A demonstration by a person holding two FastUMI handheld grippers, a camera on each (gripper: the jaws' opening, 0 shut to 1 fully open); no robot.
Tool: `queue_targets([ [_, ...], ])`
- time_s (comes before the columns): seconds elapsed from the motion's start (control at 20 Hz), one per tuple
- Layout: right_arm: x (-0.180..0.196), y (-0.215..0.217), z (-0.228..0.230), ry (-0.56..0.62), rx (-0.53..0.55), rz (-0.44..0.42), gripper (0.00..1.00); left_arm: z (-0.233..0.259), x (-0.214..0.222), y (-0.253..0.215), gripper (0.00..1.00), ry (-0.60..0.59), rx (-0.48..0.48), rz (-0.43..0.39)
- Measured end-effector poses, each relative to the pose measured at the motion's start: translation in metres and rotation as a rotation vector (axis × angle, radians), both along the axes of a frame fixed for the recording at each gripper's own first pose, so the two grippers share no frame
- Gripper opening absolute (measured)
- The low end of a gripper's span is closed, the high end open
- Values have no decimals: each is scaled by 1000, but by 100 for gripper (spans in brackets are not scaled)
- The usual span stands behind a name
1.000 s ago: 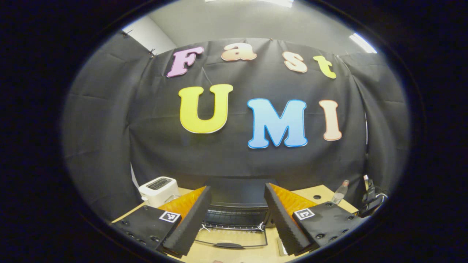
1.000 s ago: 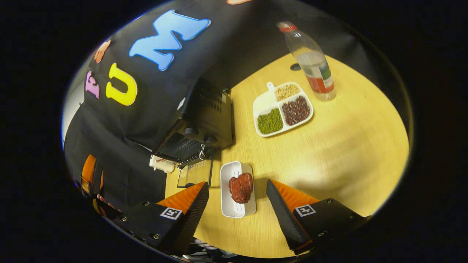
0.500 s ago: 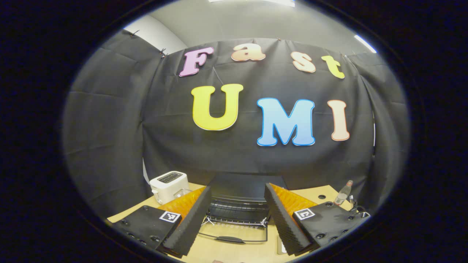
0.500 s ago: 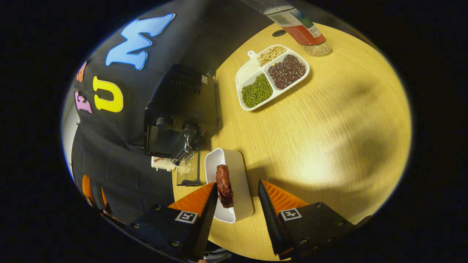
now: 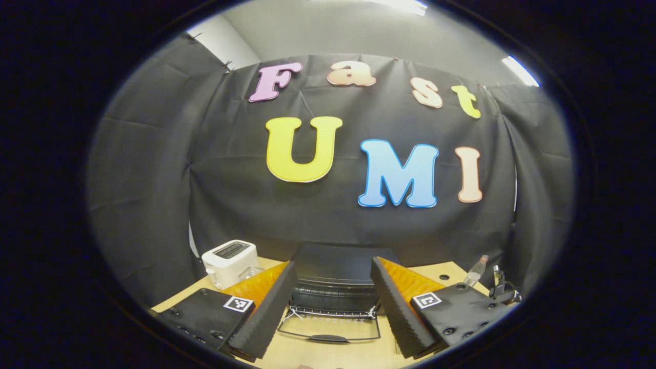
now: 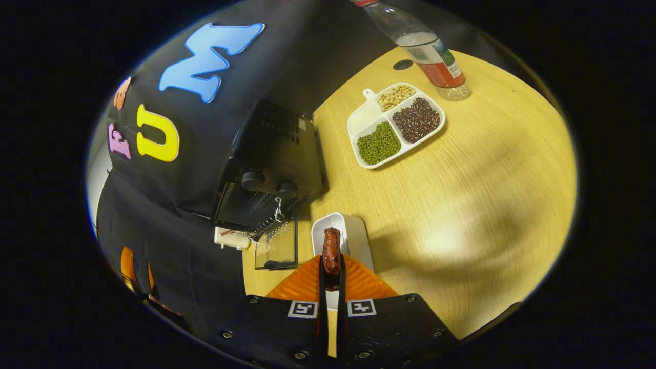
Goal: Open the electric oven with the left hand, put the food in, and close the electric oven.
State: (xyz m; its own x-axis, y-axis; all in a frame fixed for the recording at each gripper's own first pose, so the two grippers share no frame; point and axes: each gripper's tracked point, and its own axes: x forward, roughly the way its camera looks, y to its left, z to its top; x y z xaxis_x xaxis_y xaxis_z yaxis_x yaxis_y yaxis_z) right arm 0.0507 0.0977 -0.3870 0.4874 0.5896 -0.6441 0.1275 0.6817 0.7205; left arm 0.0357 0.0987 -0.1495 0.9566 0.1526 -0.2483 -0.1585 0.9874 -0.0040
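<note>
The food [image 6: 331, 250] is pinched between the fingers of the right gripper [image 6: 331, 266], above the white tray [image 6: 353, 236]. The open oven [image 6: 271, 169] lies up and to the left. The left gripper [image 5: 332, 302] is held apart, empty, facing the oven door [image 5: 330, 328].

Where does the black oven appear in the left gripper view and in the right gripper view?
Left gripper view: the oven sits low at centre, between the open left gripper's fingers, with its door folded down.
Right gripper view: the oven is left of centre.
Shared landmark: the white toaster beside it.
</note>
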Motion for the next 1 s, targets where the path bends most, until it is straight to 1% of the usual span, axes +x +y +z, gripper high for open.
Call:
queue_targets([
  [0.05,0,3,8,-13,13,-15,7,3,1,7,100,-8,-7,-6],
  [0.2,-4,20,42,-73,58,-50,6,14,3,36,100,-47,15,3],
  [0.4,-5,59,85,-148,128,-68,6,25,7,61,100,-77,-52,-15],
  [0.5,0,81,101,-178,157,-71,6,33,8,74,100,-90,-45,-38],
  [0.55,3,93,107,-190,172,-75,6,37,9,81,96,-91,-26,-52],
  [0.6,7,104,112,-196,190,-81,6,39,9,85,92,-96,-7,-67],
  [0.65,12,116,115,-201,206,-86,6,44,9,90,92,-106,2,-81],
  [0.75,22,137,118,-206,227,-104,6,47,7,96,99,-107,10,-111],
  [0.8,31,148,116,-204,241,-121,6,47,5,103,95,-102,20,-115],
  [0.85,35,158,116,-200,258,-132,6,48,4,109,95,-99,29,-119],
  [0.9,41,167,114,-192,274,-142,6,48,1,115,99,-96,35,-118],
  [0.95,46,174,110,-185,279,-150,6,49,-2,122,91,-96,40,-114],
  [1.0,50,182,106,-175,279,-154,7,48,-4,129,95,-95,41,-108],
])
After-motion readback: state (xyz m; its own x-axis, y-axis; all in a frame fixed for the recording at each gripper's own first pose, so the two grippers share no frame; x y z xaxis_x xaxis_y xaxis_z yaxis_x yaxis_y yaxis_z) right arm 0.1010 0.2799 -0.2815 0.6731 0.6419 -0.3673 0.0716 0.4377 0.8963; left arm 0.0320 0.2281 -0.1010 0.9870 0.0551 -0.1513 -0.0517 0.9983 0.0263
